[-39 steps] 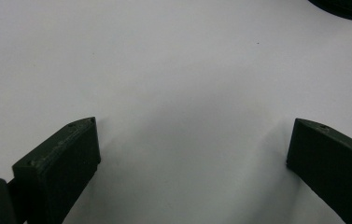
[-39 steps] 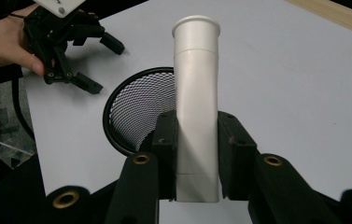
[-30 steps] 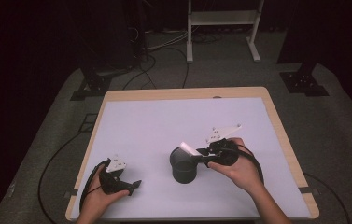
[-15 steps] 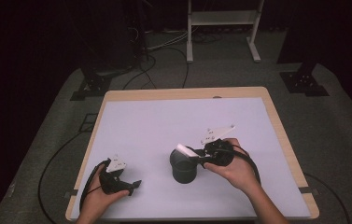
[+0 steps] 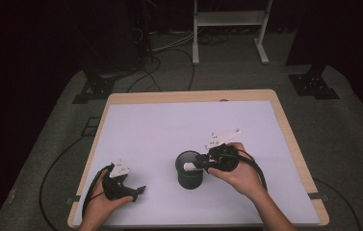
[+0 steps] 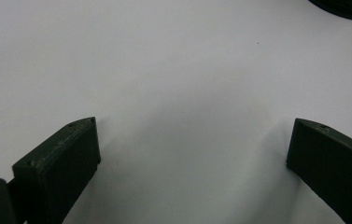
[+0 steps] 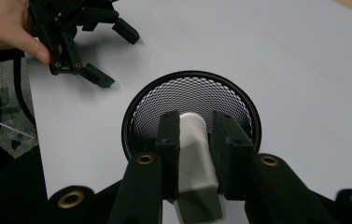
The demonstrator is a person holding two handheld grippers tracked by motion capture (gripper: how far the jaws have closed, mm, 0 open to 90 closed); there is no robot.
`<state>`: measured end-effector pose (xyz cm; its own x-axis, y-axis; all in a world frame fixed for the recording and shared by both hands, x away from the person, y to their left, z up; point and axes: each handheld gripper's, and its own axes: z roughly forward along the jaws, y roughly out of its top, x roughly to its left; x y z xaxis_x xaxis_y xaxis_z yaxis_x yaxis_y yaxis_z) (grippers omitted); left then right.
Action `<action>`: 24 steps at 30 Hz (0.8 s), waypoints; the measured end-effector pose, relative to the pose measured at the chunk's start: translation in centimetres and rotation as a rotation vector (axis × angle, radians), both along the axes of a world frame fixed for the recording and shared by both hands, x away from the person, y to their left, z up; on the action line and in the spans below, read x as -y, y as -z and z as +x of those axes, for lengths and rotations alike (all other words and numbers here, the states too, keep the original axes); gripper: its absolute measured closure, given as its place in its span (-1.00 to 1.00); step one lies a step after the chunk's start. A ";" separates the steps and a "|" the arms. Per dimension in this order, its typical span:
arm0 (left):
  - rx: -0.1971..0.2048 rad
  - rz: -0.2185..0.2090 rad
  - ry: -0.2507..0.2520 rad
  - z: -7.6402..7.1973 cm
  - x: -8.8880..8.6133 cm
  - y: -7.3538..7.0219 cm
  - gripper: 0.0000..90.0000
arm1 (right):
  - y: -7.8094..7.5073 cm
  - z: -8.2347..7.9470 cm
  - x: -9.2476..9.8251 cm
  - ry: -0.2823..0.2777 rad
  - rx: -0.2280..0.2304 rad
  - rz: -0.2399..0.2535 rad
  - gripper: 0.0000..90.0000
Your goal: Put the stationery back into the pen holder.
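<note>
The right gripper (image 7: 194, 140) clamps a white cylinder (image 7: 194, 154) between its fingers (image 7: 168, 140), above the black mesh cup (image 7: 141, 102). The left gripper (image 6: 190, 154), beside the cup, has its fingers apart.

The surface (image 5: 169, 120) is covered in a plain, pale lilac-white sheet, framed by a light wood edge (image 5: 292, 139). The mesh cup (image 5: 189, 169) is black; in the right gripper view its wall shows a fine, regular honeycomb weave, dark over the pale sheet behind it. The cylinder (image 7: 196, 154) clamped in the right tool (image 7: 196, 140) is off-white, shading to grey at its near end. Both tools are matt black; the right one has brass-coloured rivets (image 7: 144, 159) and carries a light grey plate (image 5: 222, 138). The left tool (image 5: 136, 191) is black too, with a similar pale plate (image 5: 120, 169). The floor (image 5: 343, 125) is a speckled grey carpet, crossed by black cables (image 5: 54, 168).
</note>
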<state>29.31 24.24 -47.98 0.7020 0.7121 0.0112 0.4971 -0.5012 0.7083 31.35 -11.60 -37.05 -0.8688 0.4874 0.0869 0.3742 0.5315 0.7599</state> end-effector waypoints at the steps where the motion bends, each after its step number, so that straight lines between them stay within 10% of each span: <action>1: 0.000 0.001 0.000 0.0 0.0 0.0 -0.96 | 0.0 0.0 0.0 0.000 0.001 0.001 0.63; 24: 0.000 0.000 0.000 0.0 0.0 0.0 -0.96 | -0.4 0.1 1.9 0.044 0.026 0.026 0.56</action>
<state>29.32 24.25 -47.97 0.7023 0.7118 0.0107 0.4973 -0.5012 0.7082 31.44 -13.48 -36.67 -0.8487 0.5231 0.0775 0.3768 0.4954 0.7827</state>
